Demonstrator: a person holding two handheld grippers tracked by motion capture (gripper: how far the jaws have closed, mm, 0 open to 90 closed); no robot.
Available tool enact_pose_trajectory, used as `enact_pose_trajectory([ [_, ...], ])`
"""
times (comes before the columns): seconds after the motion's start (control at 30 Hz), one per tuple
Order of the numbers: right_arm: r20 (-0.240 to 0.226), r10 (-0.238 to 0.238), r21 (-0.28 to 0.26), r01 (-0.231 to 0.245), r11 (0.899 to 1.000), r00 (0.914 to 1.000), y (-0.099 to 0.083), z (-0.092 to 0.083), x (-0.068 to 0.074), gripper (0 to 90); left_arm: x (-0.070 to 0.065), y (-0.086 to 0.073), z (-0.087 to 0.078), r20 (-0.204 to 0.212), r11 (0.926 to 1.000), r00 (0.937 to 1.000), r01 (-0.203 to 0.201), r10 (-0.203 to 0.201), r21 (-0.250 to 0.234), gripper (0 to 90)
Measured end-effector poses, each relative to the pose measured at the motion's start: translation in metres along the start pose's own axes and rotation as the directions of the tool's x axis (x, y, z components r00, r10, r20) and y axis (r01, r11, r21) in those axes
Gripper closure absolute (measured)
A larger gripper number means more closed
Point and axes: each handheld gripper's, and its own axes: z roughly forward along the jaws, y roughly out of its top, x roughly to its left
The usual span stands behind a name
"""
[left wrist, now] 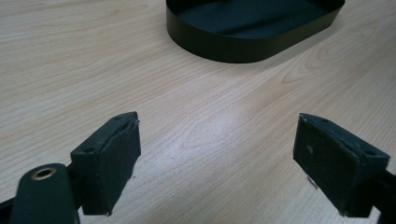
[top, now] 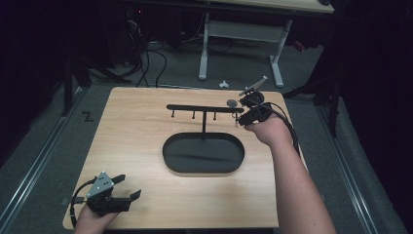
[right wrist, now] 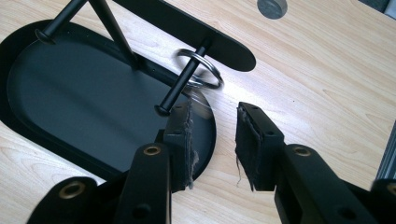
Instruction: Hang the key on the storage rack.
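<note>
The ring [right wrist: 200, 68] hangs on the end peg [right wrist: 184, 81] of the black rack [top: 203, 108], which stands over its oval tray [top: 203, 155]. The right gripper [right wrist: 215, 135] sits just below it, jaws slightly apart with nothing pressed between the pads; the ring looks released, though a blurred glint near one pad leaves contact unsure. So the hanging step seems done. Next, the gripper should back straight off without nudging the ring. The left gripper [top: 127, 187] rests wide open near the table's [top: 136, 126] front corner.

ring [right wrist: 200, 69]: silver | stand [top: 203, 109]: black | tray [top: 170, 155]: black | table [top: 131, 122]: light woodgrain
</note>
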Motion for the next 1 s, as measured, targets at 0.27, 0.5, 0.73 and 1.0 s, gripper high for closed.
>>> enact_pose_trajectory([
  [0.27, -0.001, -0.005, -0.002, 0.005, 1.000, 1.0000, 0.000, 0.000, 0.000, 66.1, 0.000, 0.000, 0.000, -0.001, 1.0000, 1.0000, 0.001, -0.001, 0.000, 15.5],
  [0.5, 0.001, -0.006, 0.004, 0.006, 1.000, 1.0000, -0.006, 0.001, 0.001, 64.0, 0.000, 0.000, 0.000, 0.000, 1.0000, 1.0000, -0.002, 0.002, 0.009, 15.5],
  [0.73, -0.006, 0.003, 0.010, -0.003, 1.000, 1.0000, -0.014, 0.004, 0.001, 62.7, 0.000, -0.001, -0.001, -0.002, 1.0000, 1.0000, -0.001, 0.001, 0.006, 15.5],
  [1.0, -0.013, 0.008, 0.015, -0.007, 1.000, 0.9999, -0.030, 0.010, 0.005, 59.1, -0.001, -0.001, 0.000, -0.002, 0.9999, 1.0000, -0.003, 0.003, 0.010, 15.5],
])
